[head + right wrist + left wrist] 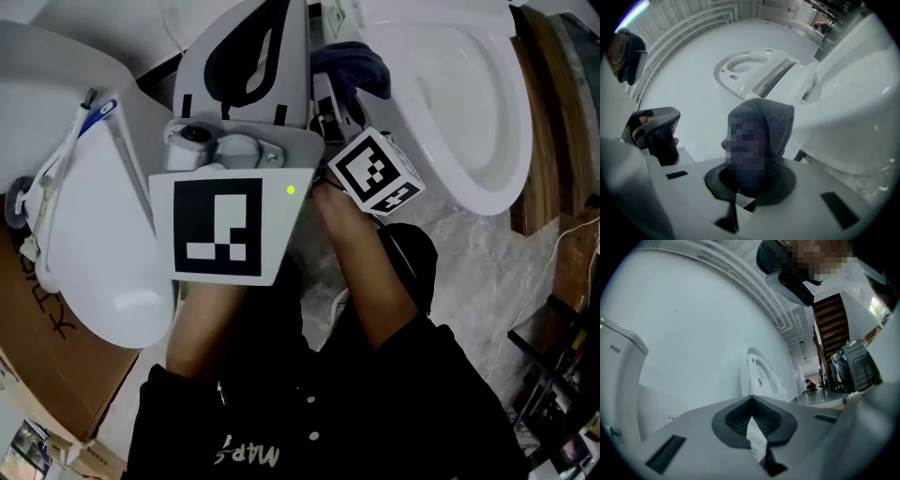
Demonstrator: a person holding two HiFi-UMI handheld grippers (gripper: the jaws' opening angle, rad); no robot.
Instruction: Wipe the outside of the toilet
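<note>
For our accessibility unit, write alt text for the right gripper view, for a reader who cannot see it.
The right tongs are shut on a dark grey cloth, held beside the white outside of a toilet bowl at right. A second white toilet shows beyond.

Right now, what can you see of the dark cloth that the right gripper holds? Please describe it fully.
The dark cloth is a soft, thick-looking fabric, blue-grey, bunched into a rounded lump with folds. The right gripper clamps its lower end between its jaws, so the lump stands up beyond them. It is close beside the white toilet, near the rim in the head view; whether they touch, I cannot tell.
</note>
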